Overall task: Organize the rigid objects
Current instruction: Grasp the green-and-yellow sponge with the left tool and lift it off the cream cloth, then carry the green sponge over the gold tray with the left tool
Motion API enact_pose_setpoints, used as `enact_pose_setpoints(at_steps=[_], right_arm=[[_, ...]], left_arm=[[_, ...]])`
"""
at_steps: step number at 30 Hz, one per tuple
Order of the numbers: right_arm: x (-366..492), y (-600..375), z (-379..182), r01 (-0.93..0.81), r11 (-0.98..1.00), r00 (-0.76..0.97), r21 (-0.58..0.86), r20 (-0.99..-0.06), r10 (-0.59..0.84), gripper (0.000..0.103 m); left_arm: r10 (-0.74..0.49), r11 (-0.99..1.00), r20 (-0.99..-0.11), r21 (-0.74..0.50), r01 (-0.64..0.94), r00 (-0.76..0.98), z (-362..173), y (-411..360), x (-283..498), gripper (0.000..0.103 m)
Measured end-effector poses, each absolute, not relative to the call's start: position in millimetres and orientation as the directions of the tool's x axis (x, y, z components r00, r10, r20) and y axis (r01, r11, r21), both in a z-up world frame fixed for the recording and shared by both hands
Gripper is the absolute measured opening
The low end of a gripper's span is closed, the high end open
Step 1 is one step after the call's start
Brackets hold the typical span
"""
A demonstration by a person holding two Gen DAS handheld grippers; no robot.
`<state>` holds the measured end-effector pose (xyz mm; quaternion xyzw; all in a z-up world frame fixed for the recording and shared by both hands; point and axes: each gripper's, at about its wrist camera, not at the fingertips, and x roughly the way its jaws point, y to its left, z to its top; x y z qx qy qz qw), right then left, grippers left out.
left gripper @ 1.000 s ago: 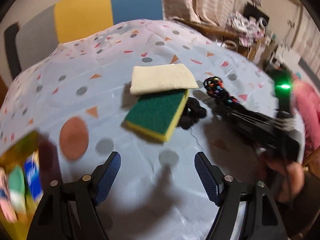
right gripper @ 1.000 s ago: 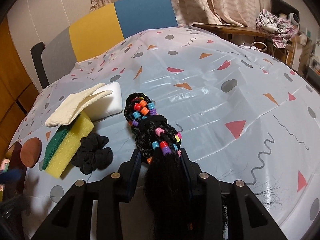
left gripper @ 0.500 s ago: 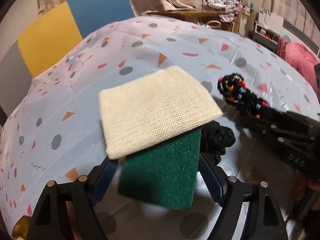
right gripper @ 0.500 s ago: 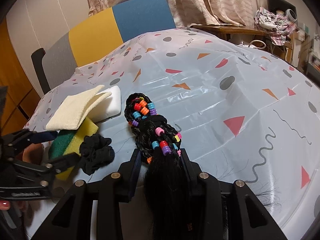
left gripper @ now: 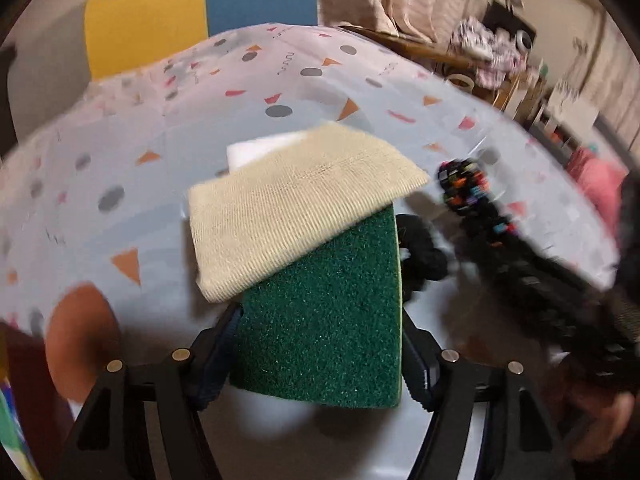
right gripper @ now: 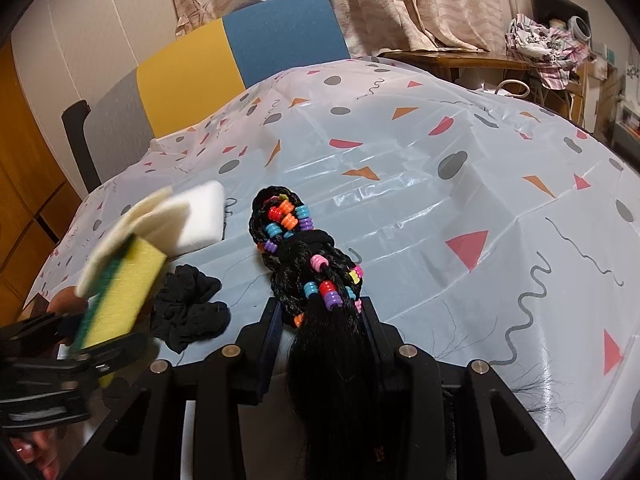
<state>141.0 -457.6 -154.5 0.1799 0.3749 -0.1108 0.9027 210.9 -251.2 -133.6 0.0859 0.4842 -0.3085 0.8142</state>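
My left gripper (left gripper: 320, 340) is shut on a green-and-yellow sponge (left gripper: 328, 320) and holds it tilted above the table, with a cream cloth (left gripper: 296, 208) lying over its far end. The sponge (right gripper: 120, 292) and cloth (right gripper: 132, 232) also show at the left of the right wrist view, lifted. A white foam block (right gripper: 200, 220) lies behind them. My right gripper (right gripper: 324, 320) is shut on a black braided hairpiece with coloured beads (right gripper: 296, 240), which rests on the tablecloth (right gripper: 440, 200).
A black scrunchie (right gripper: 188, 308) lies on the tablecloth between the two grippers. A chair with yellow and blue back panels (right gripper: 240, 52) stands behind the table. A cluttered wooden side table (right gripper: 460, 60) is at the far right.
My left gripper has moved in around the sponge, shut on it and lifted it with the cloth on top. My right gripper has stayed still on the hairpiece.
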Motion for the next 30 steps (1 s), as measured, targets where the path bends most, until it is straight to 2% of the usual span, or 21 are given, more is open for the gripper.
enact_pose_setpoints(at_steps=[1,3,7,8,10,11,12,14,15,17,21,22,23,24,25,26,28,30], right_arm=[[141,-457,-154,0.335,0.912,0.693,0.238,-0.717,-0.068,0.038],[141,-457,-155,0.336,0.913,0.692,0.231,-0.718,-0.073,0.038],[142,-455,-154,0.339,0.915,0.688,0.217,-0.721,-0.084,0.038],[142,-455,-154,0.340,0.916,0.687,0.214,-0.721,-0.086,0.038],[142,-455,-154,0.342,0.916,0.686,0.209,-0.722,-0.091,0.038],[142,-455,-154,0.343,0.916,0.685,0.207,-0.722,-0.093,0.038],[142,-454,-154,0.344,0.917,0.684,0.203,-0.723,-0.097,0.038],[143,-453,-154,0.347,0.918,0.681,0.194,-0.725,-0.104,0.038],[143,-452,-154,0.349,0.918,0.679,0.189,-0.726,-0.109,0.038],[142,-452,-154,0.352,0.917,0.679,0.188,-0.725,-0.112,0.038],[143,-452,-154,0.355,0.918,0.676,0.178,-0.727,-0.120,0.038],[143,-451,-154,0.356,0.919,0.674,0.171,-0.728,-0.125,0.038],[143,-450,-154,0.356,0.919,0.672,0.166,-0.729,-0.129,0.038],[143,-450,-154,0.358,0.920,0.671,0.162,-0.729,-0.132,0.038],[143,-450,-154,0.360,0.919,0.670,0.159,-0.730,-0.136,0.038],[143,-450,-154,0.366,0.917,0.669,0.157,-0.730,-0.142,0.038],[141,-452,-154,0.373,0.913,0.670,0.164,-0.728,-0.143,0.038],[141,-453,-154,0.376,0.912,0.669,0.166,-0.729,-0.143,0.038]], left_arm=[[-0.488,0.777,-0.824,-0.262,0.572,0.286,-129,-245,210,0.072],[-0.573,0.746,-0.786,-0.383,0.545,0.232,-122,-235,205,0.072],[-0.568,0.753,-0.797,-0.401,0.523,0.207,-120,-229,184,0.072],[-0.625,0.716,-0.768,-0.490,0.497,0.142,-123,-224,180,0.072],[-0.789,0.578,-0.613,-0.714,0.395,0.046,-125,-207,178,0.072],[-0.841,0.520,-0.540,-0.785,0.338,0.039,-126,-198,177,0.072],[-0.860,0.494,-0.509,-0.814,0.304,0.037,-128,-193,176,0.072],[-0.795,0.580,-0.606,-0.741,0.339,0.036,-130,-196,171,0.071],[-0.802,0.568,-0.596,-0.746,0.347,0.031,-129,-194,167,0.071],[-0.914,0.387,-0.405,-0.879,0.279,-0.010,-125,-181,160,0.071],[-0.958,0.253,-0.278,-0.933,0.258,-0.066,-114,-176,151,0.071],[-0.978,0.180,-0.201,-0.951,0.251,-0.060,-109,-171,150,0.071],[-0.985,0.159,-0.172,-0.955,0.249,-0.031,-106,-166,153,0.072],[-0.978,0.204,-0.208,-0.947,0.247,0.011,-105,-161,157,0.071],[-0.959,0.283,-0.279,-0.928,0.242,0.052,-102,-158,159,0.071],[-0.951,0.309,-0.301,-0.914,0.262,0.072,-96,-155,159,0.071],[-0.956,0.292,-0.274,-0.879,0.378,0.103,-69,-152,150,0.071],[-0.935,0.353,-0.317,-0.807,0.473,0.157,-43,-152,142,0.072]])
